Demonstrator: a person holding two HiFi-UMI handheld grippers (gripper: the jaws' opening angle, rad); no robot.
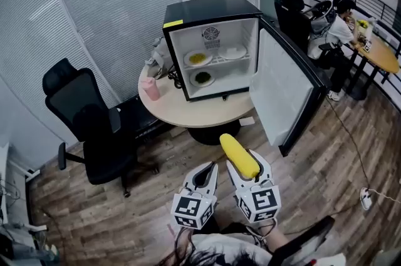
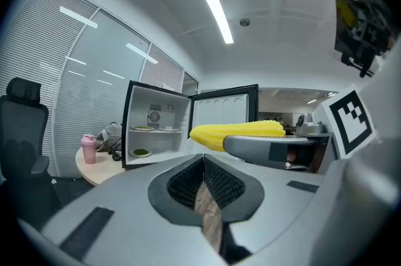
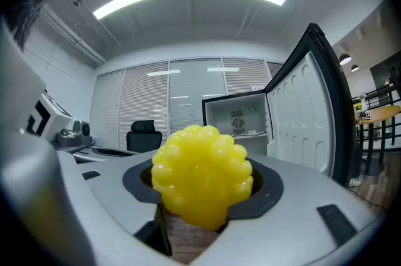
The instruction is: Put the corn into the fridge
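The jaws of the right gripper (image 1: 249, 167) hug the corn (image 1: 238, 154), the left gripper (image 1: 208, 171) is shut on nothing, and the person should carry the corn level, straight ahead of the jaws, into the open fridge (image 1: 210, 11).

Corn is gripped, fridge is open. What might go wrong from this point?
1. The corn juts far ahead of the right tool, gripped near one end, so it may tilt or slip.
2. Plates already sit on both fridge levels; the corn could knock one.
3. The open door flanks the approach and may be bumped.
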